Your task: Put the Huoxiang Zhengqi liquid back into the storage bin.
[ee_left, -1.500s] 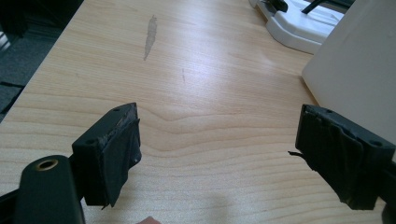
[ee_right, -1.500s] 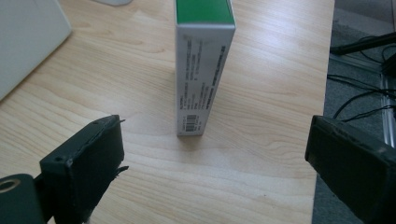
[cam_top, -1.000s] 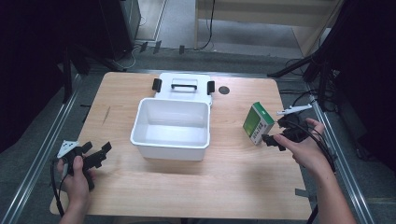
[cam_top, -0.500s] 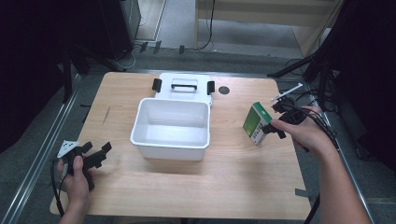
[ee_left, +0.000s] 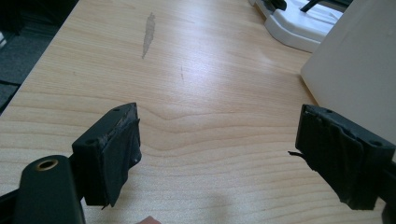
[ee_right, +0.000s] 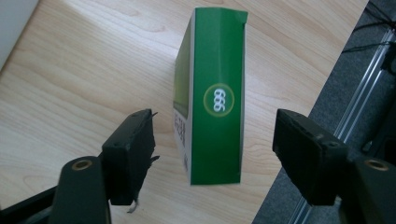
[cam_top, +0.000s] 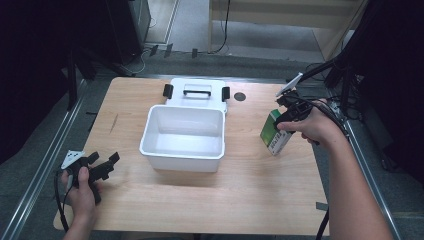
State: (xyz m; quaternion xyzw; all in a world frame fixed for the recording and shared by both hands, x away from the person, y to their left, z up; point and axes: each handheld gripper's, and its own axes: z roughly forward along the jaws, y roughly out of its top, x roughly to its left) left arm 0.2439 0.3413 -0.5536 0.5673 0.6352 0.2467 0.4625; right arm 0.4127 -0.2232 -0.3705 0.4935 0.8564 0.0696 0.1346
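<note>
A green carton (cam_top: 272,132) stands upright near the table's right edge, right of the white bin (cam_top: 181,159). My right gripper (cam_top: 281,121) hangs over its top. In the right gripper view the green carton (ee_right: 215,98) sits between the two jaws with a gap on each side; the right gripper (ee_right: 215,128) is open, and its jaws have just been closing. My left gripper (cam_top: 104,162) rests at the front left corner, open. The left gripper view shows the left gripper (ee_left: 219,123) with bare wood between its jaws.
The bin's white lid (cam_top: 197,92) with a black handle and clips lies flat behind it. A dark round spot (cam_top: 240,96) marks the wooden table (cam_top: 210,200). A metal rail (cam_top: 360,150) and cables run just past the right edge. The bin's wall (ee_left: 359,60) stands right of the left gripper.
My right hand has moved from beside the carton toward the table's far side and up, and now sits over the carton's top. The carton and the left hand have stayed put.
</note>
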